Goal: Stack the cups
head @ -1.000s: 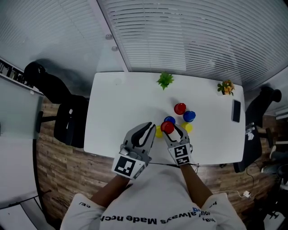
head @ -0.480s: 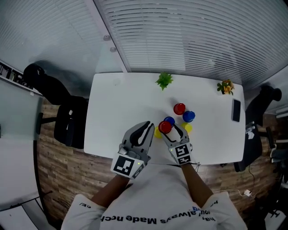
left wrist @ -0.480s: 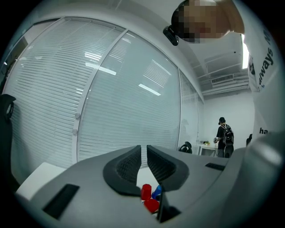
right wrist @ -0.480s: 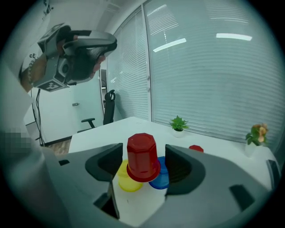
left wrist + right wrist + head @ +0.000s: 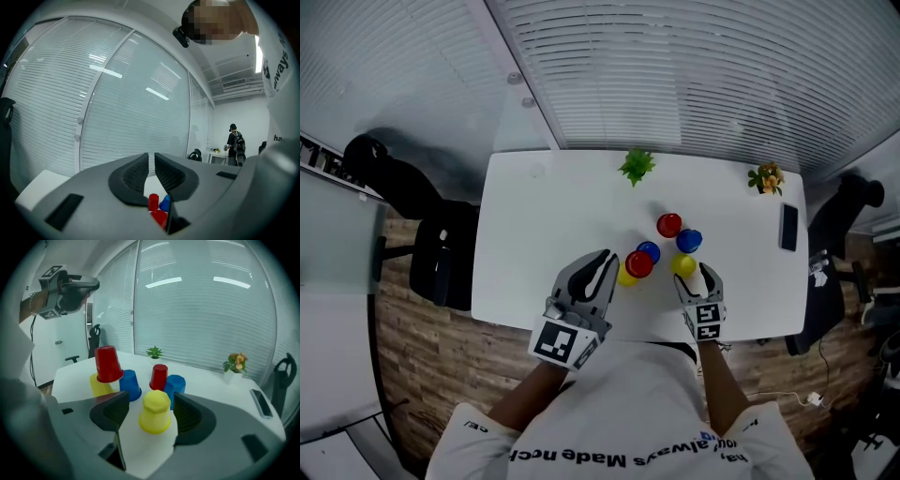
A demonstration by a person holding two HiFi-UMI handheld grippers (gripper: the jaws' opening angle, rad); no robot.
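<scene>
Shirt (image 5: 276, 65) print reads "always". Left gripper (image 5: 151, 164): jaws nearly together, nothing between them, by the front edge of the white desk (image 5: 534, 225). Six cups mid-desk: 2 red, 2 blue, 2 yellow. One red cup (image 5: 638, 263) sits tilted on a yellow one (image 5: 624, 277). Right gripper (image 5: 150, 408): jaws just opened wide, yellow cup (image 5: 154, 418) between them, untouched. Blinds (image 5: 694, 75) behind, wood floor (image 5: 422, 347).

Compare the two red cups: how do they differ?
The stacked red cup sits on a yellow cup; the far red cup stands directly on the table. The stacked red cup seems to lean slightly; the far red cup looks upright. Both are red and upside down.
</scene>
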